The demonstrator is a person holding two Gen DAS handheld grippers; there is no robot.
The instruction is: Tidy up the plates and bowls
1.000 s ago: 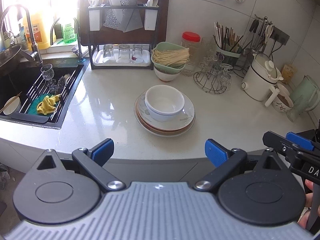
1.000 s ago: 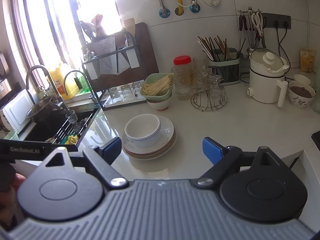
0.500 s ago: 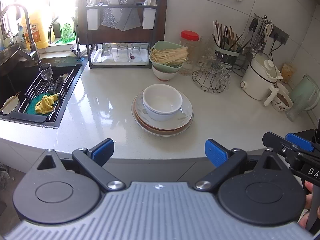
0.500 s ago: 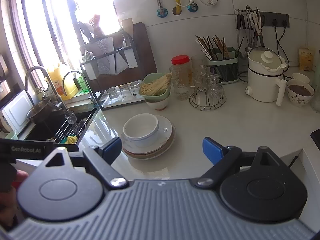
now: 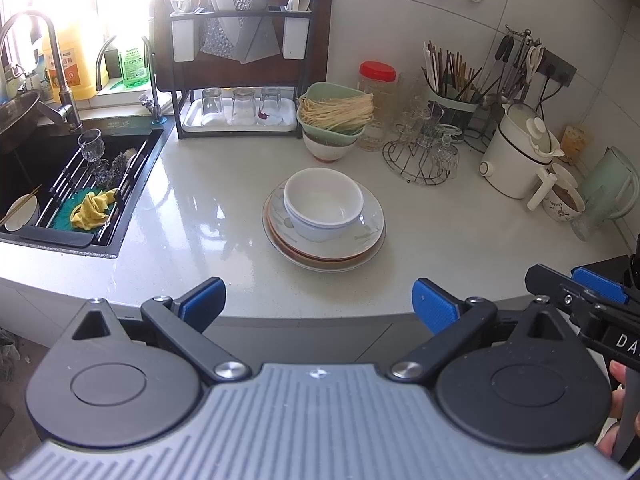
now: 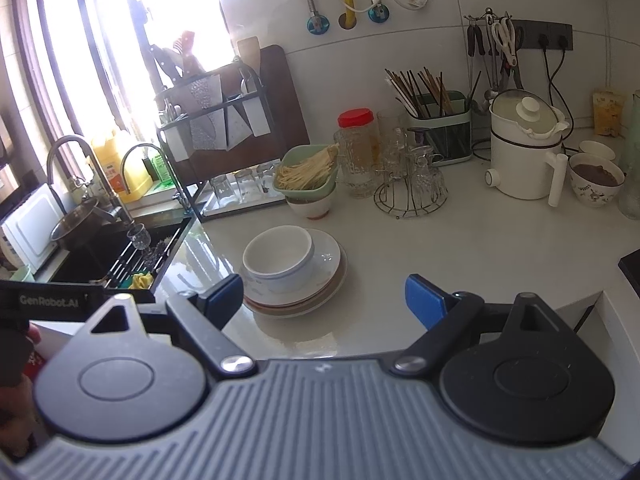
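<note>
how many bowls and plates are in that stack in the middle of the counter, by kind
white ceramic bowls: 2, nested, going by the two rims
round plates: about 3, going by the stacked rims; the lower ones are mostly hidden
total: about 5

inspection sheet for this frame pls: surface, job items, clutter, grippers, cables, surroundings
Surface: white countertop, glossy, glare patches.
Job's things: white bowl sits on stack of plates, mid-counter.
Clutter: green basket of noodles, red-lid jar, glass rack, chopstick holder, white kettle.
Grippers: left gripper open, empty; right gripper open, empty; both short of the plates.
Cables: black cords from wall socket.
Surroundings: sink at left, dish rack behind.
</note>
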